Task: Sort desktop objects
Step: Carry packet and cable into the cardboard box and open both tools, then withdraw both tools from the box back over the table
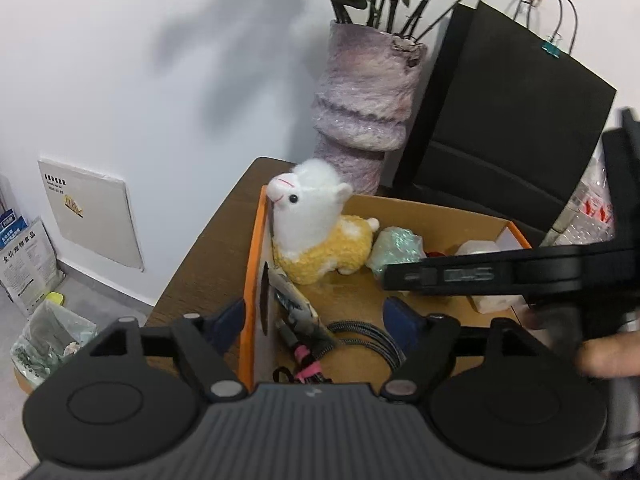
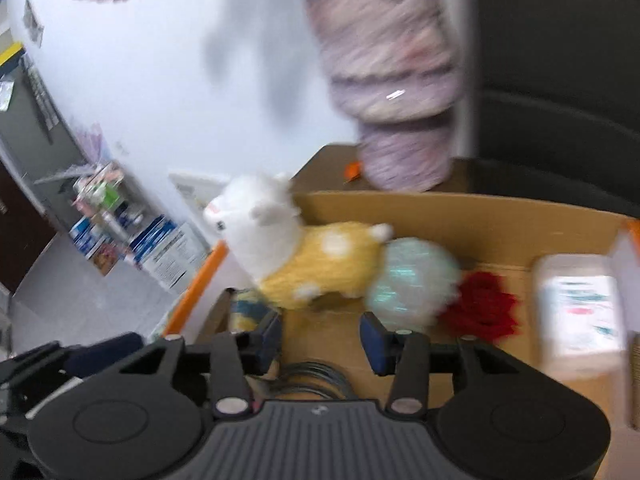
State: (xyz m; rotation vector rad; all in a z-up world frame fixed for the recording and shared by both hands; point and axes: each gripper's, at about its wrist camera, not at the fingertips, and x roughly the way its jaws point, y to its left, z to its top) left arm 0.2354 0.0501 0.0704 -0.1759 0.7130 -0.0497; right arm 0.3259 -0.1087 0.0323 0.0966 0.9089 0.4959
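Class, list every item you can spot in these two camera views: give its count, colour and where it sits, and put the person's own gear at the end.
cardboard box: one, brown with orange rim, on the desk
alpaca plush: one, white and yellow, back left of the box
iridescent ball: one, pale green, beside the plush's tail
red fluffy item: one, right of the ball
coiled cable: one, dark grey, near end of the box
white packet: one, right side of the box
vase: one, purple-pink, behind the box, holding stems
black bag: one, right of the vase
desk: one, brown wood
left hand-held gripper: one, black with blue pads, open
right hand-held gripper: one, same colours, open over the box
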